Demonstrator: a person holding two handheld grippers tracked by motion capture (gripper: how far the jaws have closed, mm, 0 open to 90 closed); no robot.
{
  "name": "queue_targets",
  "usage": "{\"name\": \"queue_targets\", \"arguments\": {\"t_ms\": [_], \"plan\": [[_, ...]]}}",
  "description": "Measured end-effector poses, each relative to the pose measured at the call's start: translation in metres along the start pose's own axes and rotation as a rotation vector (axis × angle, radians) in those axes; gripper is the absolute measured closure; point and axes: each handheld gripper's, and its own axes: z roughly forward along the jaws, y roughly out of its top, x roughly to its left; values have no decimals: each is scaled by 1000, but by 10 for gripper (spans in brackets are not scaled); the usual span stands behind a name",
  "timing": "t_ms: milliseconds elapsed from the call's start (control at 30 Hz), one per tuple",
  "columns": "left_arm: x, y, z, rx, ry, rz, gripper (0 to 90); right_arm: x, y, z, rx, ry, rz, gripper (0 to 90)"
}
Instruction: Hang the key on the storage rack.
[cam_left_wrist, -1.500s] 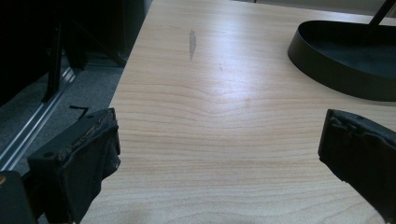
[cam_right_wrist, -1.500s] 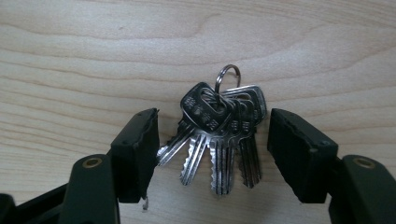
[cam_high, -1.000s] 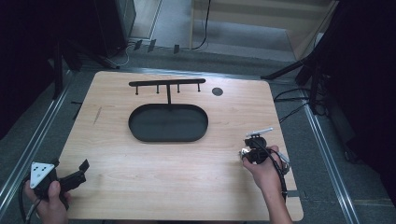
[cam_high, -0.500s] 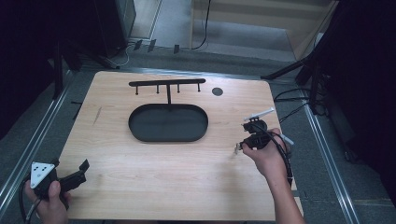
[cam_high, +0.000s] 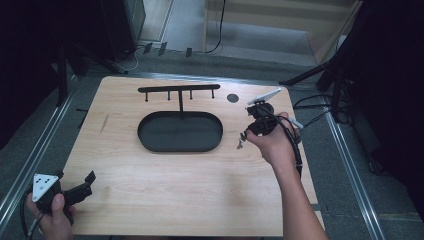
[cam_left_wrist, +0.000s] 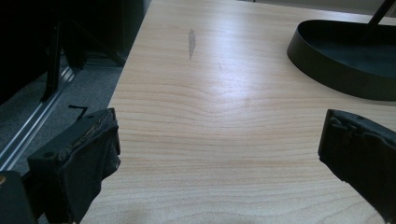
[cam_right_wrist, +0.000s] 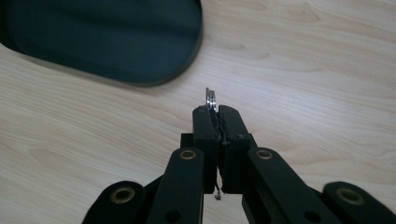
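Note:
My right gripper (cam_high: 244, 135) hovers above the table's right side, just right of the black oval tray (cam_high: 145, 142), with its jaws pointing down and left. It is shut on a small metal key ring (cam_right_wrist: 211, 99), whose edge sticks out past the closed tips of that gripper (cam_right_wrist: 215, 112). A small metal piece (cam_high: 240, 144) dangles below the jaws. At the front left corner a hand holds my left gripper (cam_high: 86, 186) low over the wood. Its jaws (cam_left_wrist: 219, 140) stand wide open with nothing between them.
A black post rises from the tray (cam_left_wrist: 327, 74) to a crossbar with several hooks (cam_high: 179, 90). A round black spot (cam_high: 232, 98) marks the table behind my right gripper. Cables and dark stands surround the table; the tray rim (cam_right_wrist: 140, 79) lies close ahead of the right jaws.
My right gripper has lifted off the table near the right front and travelled farther away and slightly left, towards the tray, carrying the key ring. The left gripper has stayed put.

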Motion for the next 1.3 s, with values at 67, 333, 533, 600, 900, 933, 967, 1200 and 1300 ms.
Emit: {"name": "queue_targets", "arguments": {"t_ms": [67, 333, 533, 600, 900, 933, 967, 1200, 1300], "plan": [[0, 0, 0, 0, 0, 0, 0, 3, 4, -1, -1, 7, -1, 878], [0, 0, 0, -2, -2, -1, 0, 24, 36, -5, -26, 27, -14, 879], [1, 0, 0, 0, -6, -2, 0, 36, 52, -8, -28, 37, -25, 878], [1, 0, 0, 0, -6, -2, 0, 39, 57, -9, -34, 44, -22, 878], [2, 0, 0, 1, -9, -8, 0, 55, 78, -22, -66, 56, -33, 879], [2, 0, 0, 1, -9, -10, 0, 57, 80, -23, -69, 55, -38, 878], [2, 0, 0, 1, -9, -10, 0, 57, 80, -23, -69, 55, -38, 878], [2, 0, 0, 0, -17, -18, 0, 67, 95, -29, -93, 40, -45, 878], [3, 0, 0, -1, -20, -23, 0, 69, 102, -29, -97, 33, -42, 879]]}}
